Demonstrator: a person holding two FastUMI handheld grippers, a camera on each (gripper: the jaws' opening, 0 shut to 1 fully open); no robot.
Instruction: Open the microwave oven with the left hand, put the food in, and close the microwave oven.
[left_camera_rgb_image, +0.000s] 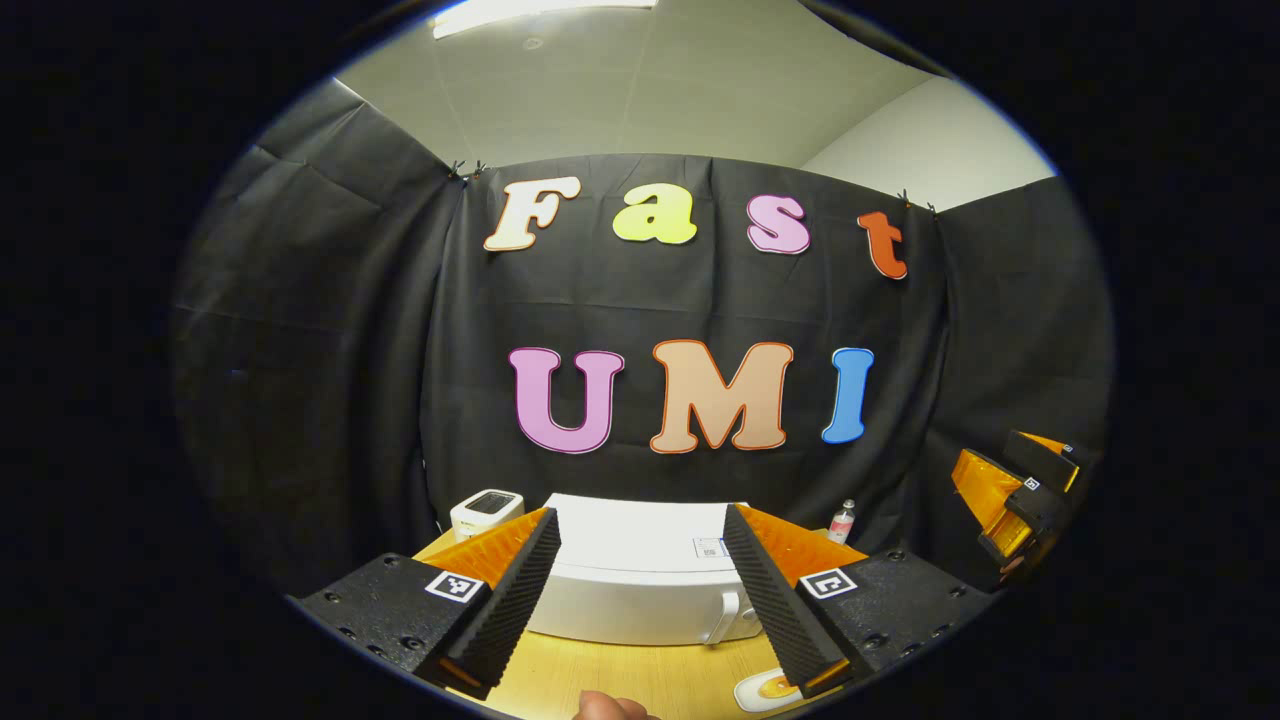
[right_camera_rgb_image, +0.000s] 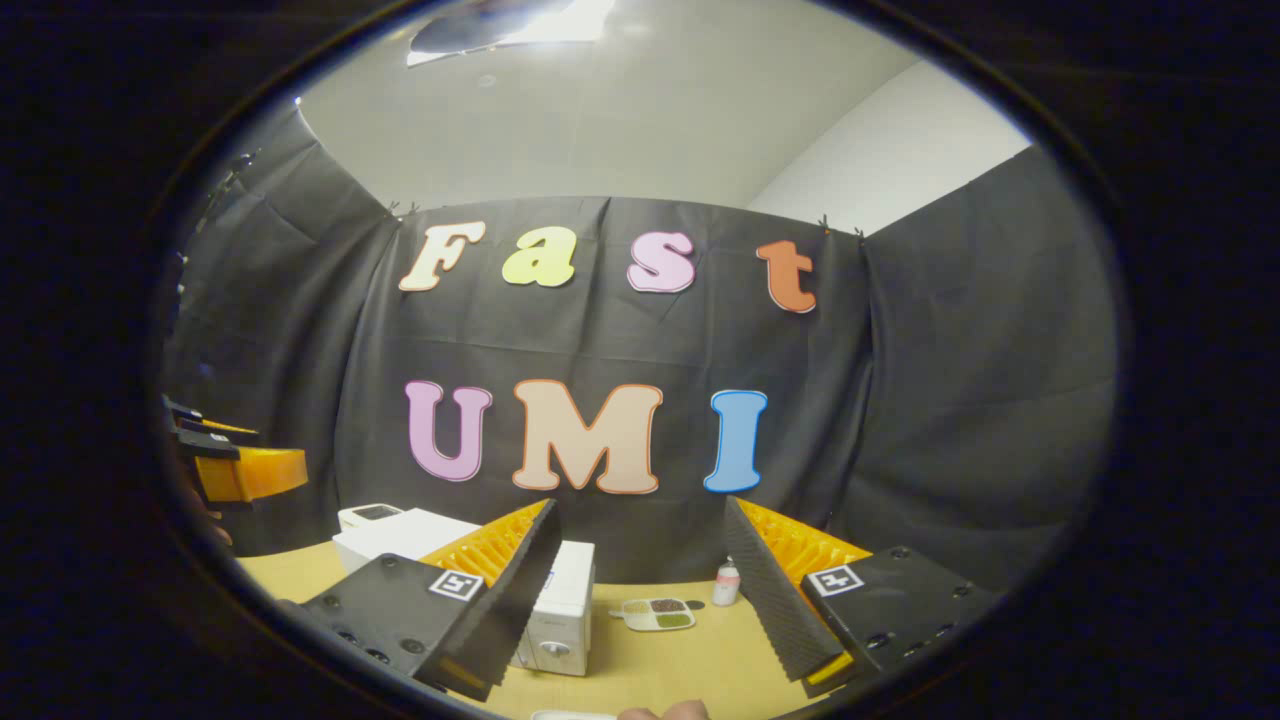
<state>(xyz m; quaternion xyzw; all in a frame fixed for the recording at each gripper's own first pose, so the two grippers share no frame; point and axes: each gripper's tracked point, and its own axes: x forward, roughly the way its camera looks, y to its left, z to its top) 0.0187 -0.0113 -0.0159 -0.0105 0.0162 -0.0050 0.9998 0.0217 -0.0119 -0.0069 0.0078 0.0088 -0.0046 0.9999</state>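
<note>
Start of task, judging by the layout: the microwave oven (left_camera_rgb_image: 640, 585) is sitting shut on the bench (left_camera_rgb_image: 640, 680), door handle (left_camera_rgb_image: 728, 617) showing at the front right edge in the left gripper view. Left gripper (left_camera_rgb_image: 640, 590) is hovering above and short of it, fingers spread wide and holding nothing, oven framed right between them at 12 o'clock. Right gripper (right_camera_rgb_image: 640, 590) is also hanging in the air, fingers wide apart and empty; in the right gripper view the oven (right_camera_rgb_image: 560, 600) is lying at about 10 o'clock of that gripper, partly behind its left finger. Food looks like the small white plate (left_camera_rgb_image: 765, 690) with something orange on it, at 5 o'clock in the left gripper view, near the oven's front; can't tell exactly what it is. A divided tray (right_camera_rgb_image: 658, 613) and small bottle (right_camera_rgb_image: 728, 583) are sitting further back on the bench, just beside each other. Step in hand: approaching to open the door, nothing touched yet. Next move is calling for the left gripper dropping down and forward to the handle, closing on it and pulling it open, while the right goes for the plate.
</note>
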